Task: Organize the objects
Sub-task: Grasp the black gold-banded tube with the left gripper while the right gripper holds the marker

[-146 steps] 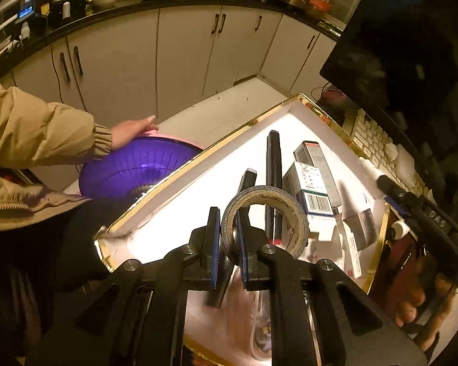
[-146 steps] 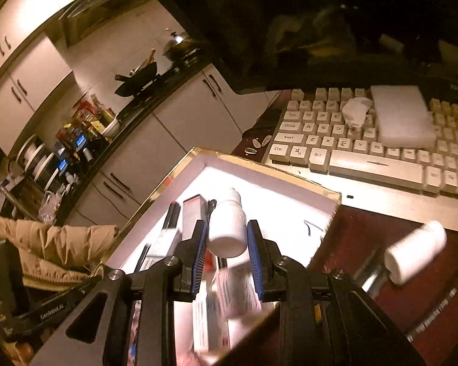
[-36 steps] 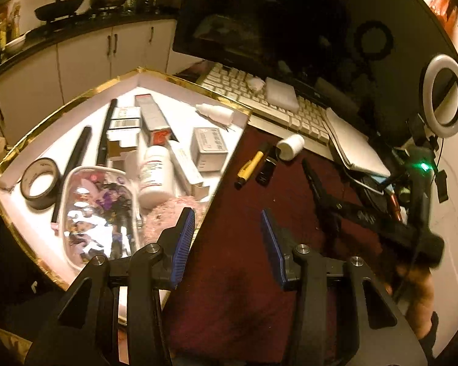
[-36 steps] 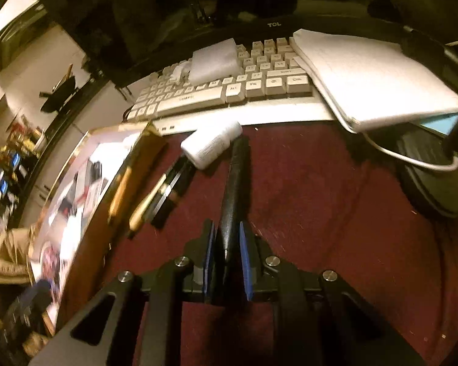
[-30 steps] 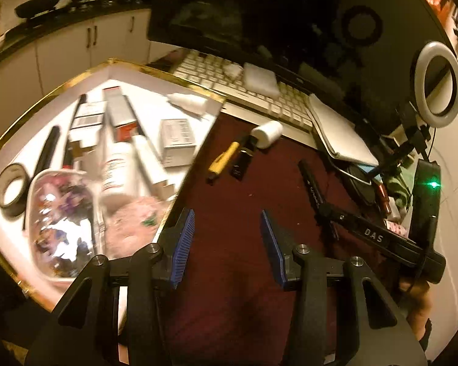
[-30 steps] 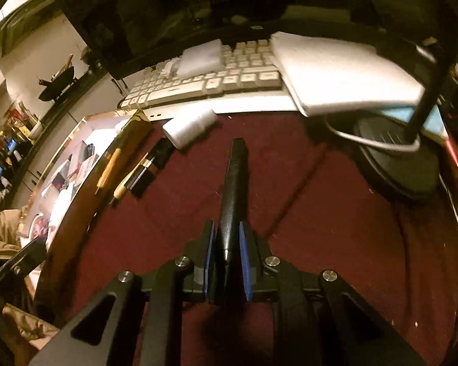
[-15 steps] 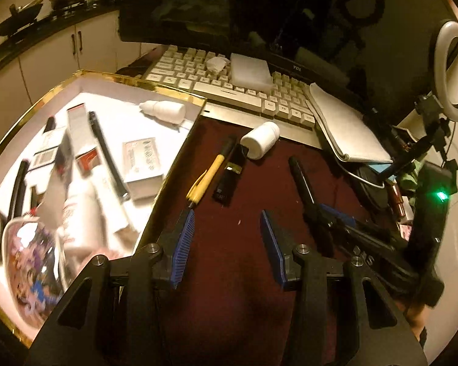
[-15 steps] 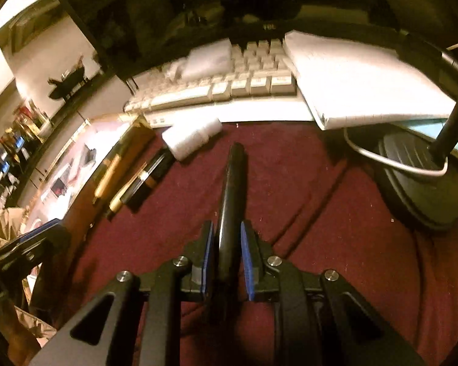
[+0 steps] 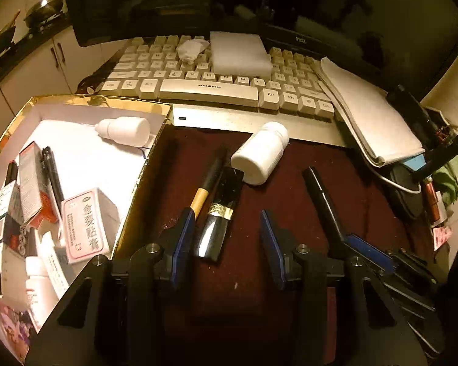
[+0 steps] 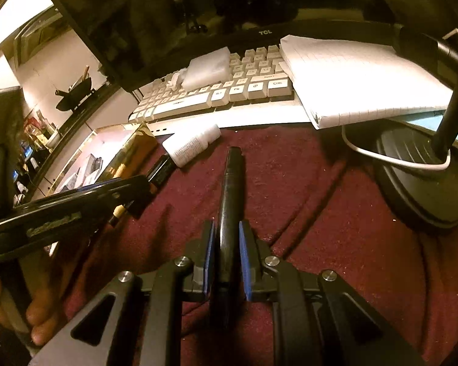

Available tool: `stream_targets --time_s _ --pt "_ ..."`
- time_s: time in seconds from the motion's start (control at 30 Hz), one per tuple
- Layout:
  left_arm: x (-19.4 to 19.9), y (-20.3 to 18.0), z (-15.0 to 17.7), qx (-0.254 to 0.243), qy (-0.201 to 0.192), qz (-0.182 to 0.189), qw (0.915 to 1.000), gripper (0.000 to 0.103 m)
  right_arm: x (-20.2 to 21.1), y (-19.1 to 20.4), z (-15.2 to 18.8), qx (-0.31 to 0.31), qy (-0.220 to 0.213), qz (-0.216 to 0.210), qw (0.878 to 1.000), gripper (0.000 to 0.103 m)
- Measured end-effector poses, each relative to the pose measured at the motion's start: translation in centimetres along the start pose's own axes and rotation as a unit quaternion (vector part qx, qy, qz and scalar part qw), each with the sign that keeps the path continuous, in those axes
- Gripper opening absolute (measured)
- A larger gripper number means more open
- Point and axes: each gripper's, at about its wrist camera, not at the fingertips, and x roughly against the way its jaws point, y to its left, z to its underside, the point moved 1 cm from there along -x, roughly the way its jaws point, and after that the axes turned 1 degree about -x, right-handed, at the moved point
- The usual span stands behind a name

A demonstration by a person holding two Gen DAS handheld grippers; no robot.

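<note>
The gold-rimmed white cardboard tray (image 9: pixel 85 100), left of the left gripper's fingers, already holds medicine boxes, bottles and pens. Judging by the maroon cloth, four items remain: a yellow-and-black pen (image 9: pixel 206 183), a glossy black tube with a gold band (image 9: pixel 218 216), a white plastic pill bottle (image 9: pixel 259 152) and a slim matte black pen (image 10: pixel 230 195). The left gripper (image 9: pixel 226 238) stands empty and parted over the tube. The right gripper (image 10: pixel 226 259) is closing its jaws on the black pen, lying between its pads and pointing ahead
</note>
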Motion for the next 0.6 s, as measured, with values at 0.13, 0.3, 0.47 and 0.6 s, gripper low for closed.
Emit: stream_targets --time_s 0.13,0.3,0.47,0.6 --pt "-0.5 -0.3 0.2 -0.004 0.0 0.009 1.0 0.04 0.0 -0.1 0.0 -0.006 -0.001 -0.005 1.0 0.014" --pt "-1.3 -0.1 0.4 -0.005 0.006 -0.002 1.0 0.017 0.0 0.0 0.0 -0.007 -0.002 -0.005 1.0 0.014" --pt "-0.4 -0.3 1.8 0.004 0.006 0.0 1.0 0.017 0.0 0.0 -0.1 -0.008 -0.001 -0.007 1.0 0.014" --pt "1.3 -0.6 4.4 0.004 0.014 0.005 0.9999 0.017 -0.1 -0.4 -0.1 -0.023 -0.003 -0.021 1.0 0.014"
